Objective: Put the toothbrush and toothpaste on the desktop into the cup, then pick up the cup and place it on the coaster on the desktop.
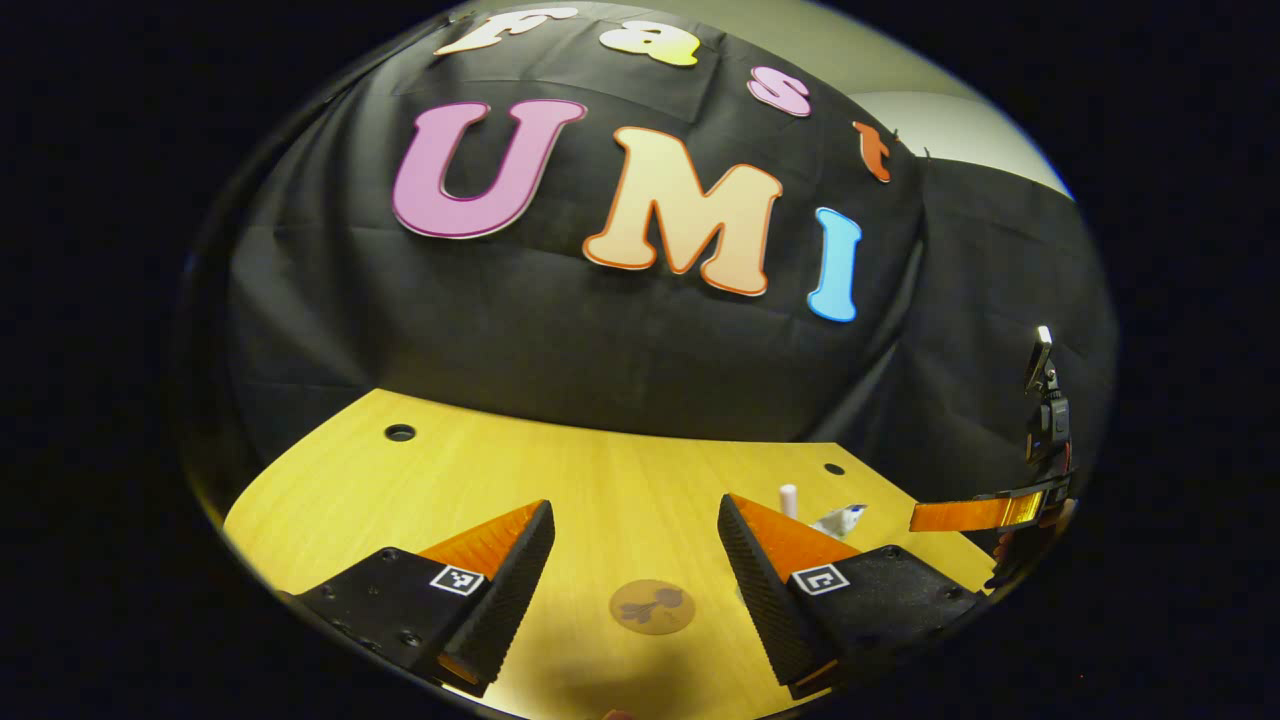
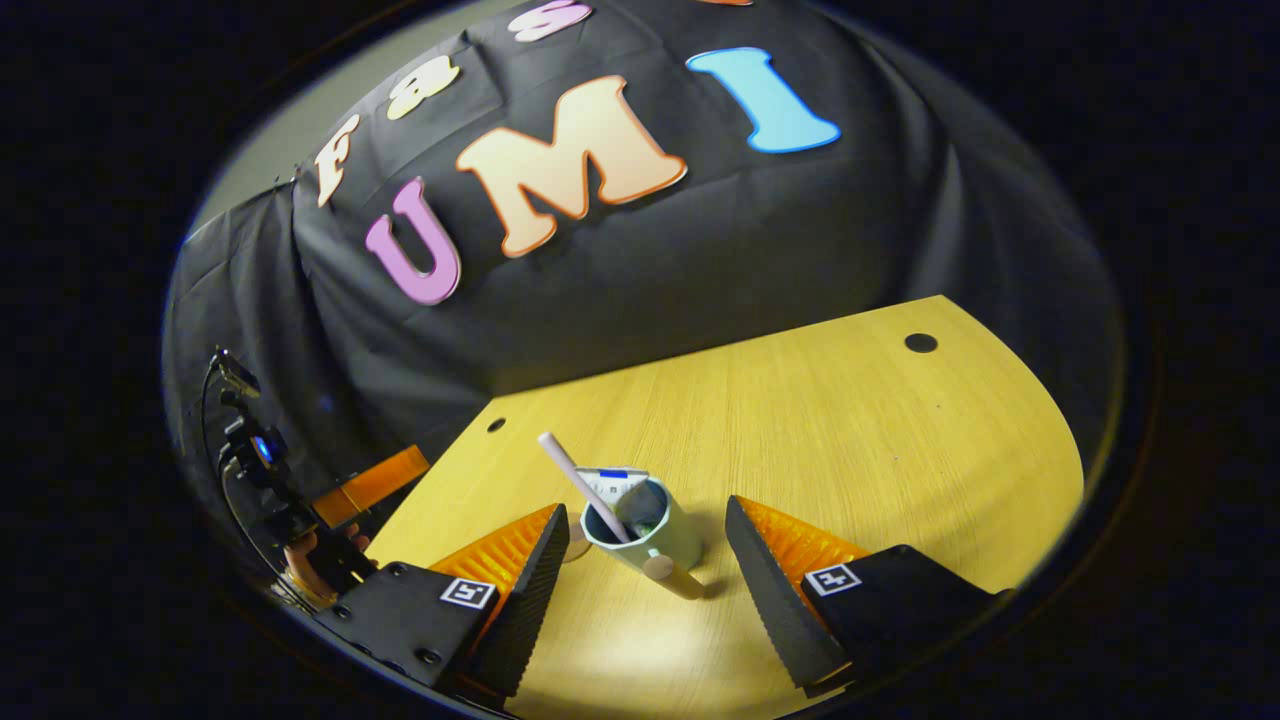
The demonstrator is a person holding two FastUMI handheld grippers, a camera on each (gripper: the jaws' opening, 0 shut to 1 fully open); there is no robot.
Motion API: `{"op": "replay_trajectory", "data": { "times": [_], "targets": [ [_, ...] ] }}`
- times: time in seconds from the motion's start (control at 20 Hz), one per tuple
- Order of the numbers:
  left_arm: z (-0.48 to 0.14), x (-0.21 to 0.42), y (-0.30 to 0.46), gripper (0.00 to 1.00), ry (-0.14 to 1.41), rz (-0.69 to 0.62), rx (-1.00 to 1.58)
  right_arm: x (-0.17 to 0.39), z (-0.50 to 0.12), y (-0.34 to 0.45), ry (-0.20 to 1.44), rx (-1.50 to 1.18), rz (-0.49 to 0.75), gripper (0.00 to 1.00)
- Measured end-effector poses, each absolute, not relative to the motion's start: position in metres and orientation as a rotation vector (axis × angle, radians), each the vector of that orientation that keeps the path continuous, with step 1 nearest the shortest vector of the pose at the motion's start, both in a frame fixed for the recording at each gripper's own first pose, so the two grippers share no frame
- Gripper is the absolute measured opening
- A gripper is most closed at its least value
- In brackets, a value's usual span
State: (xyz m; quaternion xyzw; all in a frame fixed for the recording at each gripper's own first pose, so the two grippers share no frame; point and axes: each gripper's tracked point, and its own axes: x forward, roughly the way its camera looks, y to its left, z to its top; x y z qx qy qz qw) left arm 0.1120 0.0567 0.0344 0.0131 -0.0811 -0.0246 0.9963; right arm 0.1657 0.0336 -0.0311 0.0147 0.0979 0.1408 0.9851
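In the left gripper view, my left gripper [image 1: 636, 560] stands wide apart over the yellow wooden table [image 1: 620, 480], with nothing between its fingers. On the table, just beyond the gap and a little right of its middle, lies the round brown coaster [image 1: 652, 606], flat and bare. Farther off to the right, past my right-hand finger, the pale end of the toothbrush [image 1: 788, 498] sticks up, and just beside it the white top of the toothpaste [image 1: 840, 519]; the cup that holds them is hidden behind that finger. At the far right edge I see my right gripper [image 1: 975, 514], one finger reaching in sideways above the table; I cannot tell its spread from here. Two dark round holes sit in the table near its far edge.

In the right gripper view, my right gripper [image 2: 645, 560] is also wide, and the pale green cup [image 2: 645, 537] stands on the table between its fingers, touched by neither. The cup has a wooden handle pointing near and to the right. Inside it the toothbrush [image 2: 580, 482] leans up and to the left, and the toothpaste [image 2: 615, 484] stands behind it. An edge of the coaster [image 2: 574, 548] peeks out just left of the cup. At the far left is my left gripper [image 2: 370, 482], with a hand [image 2: 305, 560] under it.
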Motion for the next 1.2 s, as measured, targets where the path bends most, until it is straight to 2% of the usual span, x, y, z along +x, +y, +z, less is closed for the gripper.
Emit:
{"op": "replay_trajectory", "data": {
  "times": [0.25,0.45,0.6,0.65,0.7,0.8,0.85,0.9,1.0,1.05,1.15,1.2],
  "targets": [
    [0.004,0.083,0.105,0.95,-0.111,0.118,-0.01,0.183,-0.065,0.052,0.373,-0.116,0.365,0.96],
    [-0.011,0.063,0.127,0.95,-0.085,0.196,-0.042,0.188,-0.086,0.043,0.499,-0.296,0.361,0.96],
    [-0.022,0.05,0.137,0.96,-0.052,0.24,-0.045,0.194,-0.094,0.045,0.581,-0.326,0.374,0.96],
    [-0.024,0.047,0.141,0.96,-0.045,0.252,-0.045,0.194,-0.098,0.044,0.612,-0.343,0.376,0.88],
    [-0.026,0.045,0.144,0.95,-0.048,0.261,-0.048,0.197,-0.102,0.041,0.633,-0.373,0.37,0.95],
    [-0.025,0.041,0.148,0.95,-0.054,0.274,-0.072,0.199,-0.11,0.037,0.673,-0.431,0.364,0.95],
    [-0.026,0.04,0.146,0.95,-0.053,0.275,-0.084,0.2,-0.114,0.036,0.7,-0.45,0.357,0.87],
    [-0.026,0.039,0.146,0.95,-0.052,0.277,-0.089,0.202,-0.116,0.035,0.721,-0.467,0.347,0.86],
    [-0.028,0.039,0.143,0.95,-0.05,0.275,-0.083,0.207,-0.124,0.032,0.767,-0.482,0.325,0.77],
    [-0.032,0.039,0.142,0.95,-0.039,0.272,-0.078,0.209,-0.127,0.03,0.79,-0.488,0.312,0.68],
    [-0.04,0.042,0.137,0.96,-0.01,0.26,-0.08,0.212,-0.133,0.032,0.828,-0.49,0.305,0.66],
    [-0.043,0.043,0.136,0.95,-0.003,0.256,-0.084,0.212,-0.137,0.035,0.841,-0.487,0.308,0.48]
  ]
}}
